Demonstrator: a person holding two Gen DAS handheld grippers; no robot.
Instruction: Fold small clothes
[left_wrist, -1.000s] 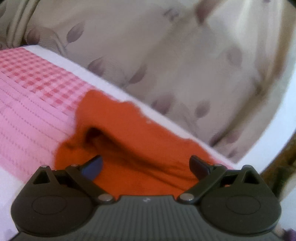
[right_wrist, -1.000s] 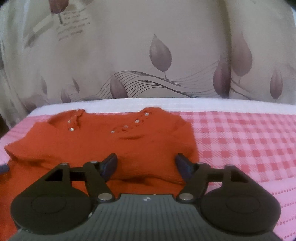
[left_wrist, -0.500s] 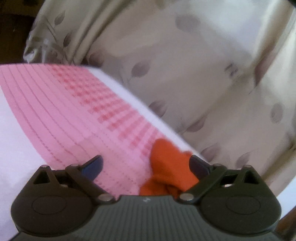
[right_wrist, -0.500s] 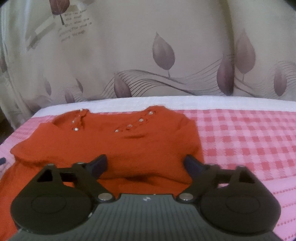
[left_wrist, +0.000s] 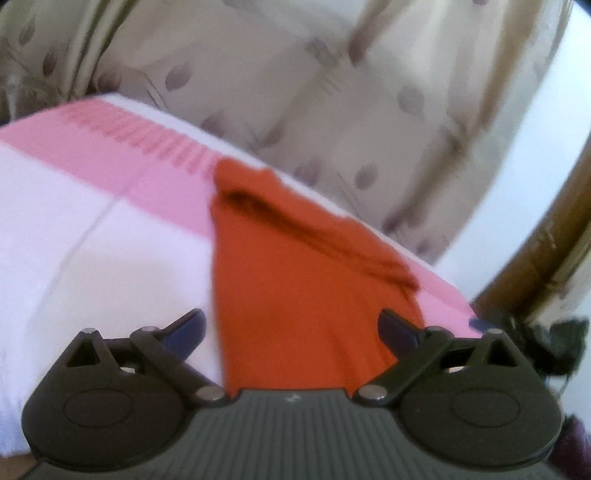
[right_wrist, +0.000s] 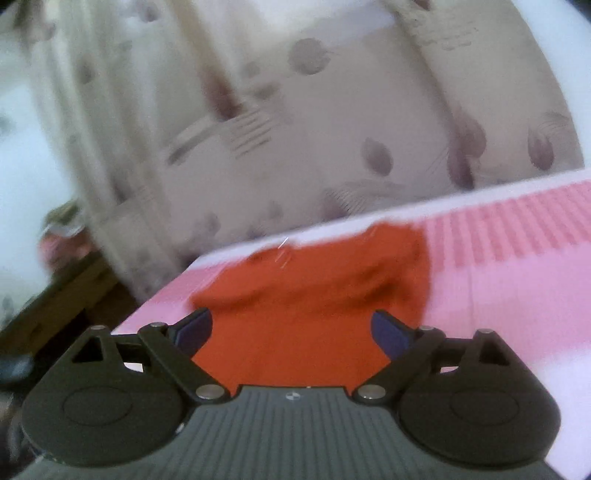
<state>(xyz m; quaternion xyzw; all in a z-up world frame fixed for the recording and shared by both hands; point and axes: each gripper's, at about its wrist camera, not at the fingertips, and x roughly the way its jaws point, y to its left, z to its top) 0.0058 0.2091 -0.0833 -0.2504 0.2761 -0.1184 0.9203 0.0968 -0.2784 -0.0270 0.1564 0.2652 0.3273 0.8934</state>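
A small orange top (left_wrist: 295, 277) lies on a pink and white bed cover (left_wrist: 110, 158). In the left wrist view it runs in a long strip away from my left gripper (left_wrist: 291, 317), which stands open just above its near end without pinching it. In the right wrist view the orange top (right_wrist: 314, 280), with small studs at its neckline, lies flat near the bed's corner. My right gripper (right_wrist: 291, 315) hovers over the near part of it, jaws wide and closing slightly, cloth showing between the fingers but untouched by the pads. Both views are blurred.
A beige curtain (left_wrist: 332, 92) with a leaf print hangs close behind the bed and also fills the right wrist view's background as the curtain (right_wrist: 332, 110). A wooden frame (left_wrist: 546, 240) stands at the right. Dark wooden furniture (right_wrist: 55, 295) sits left of the bed's corner.
Both hands swept sideways across the bed. The left view swung off the top and back onto it. The right gripper's jaws spread wider, and its view shifted toward the bed's left corner.
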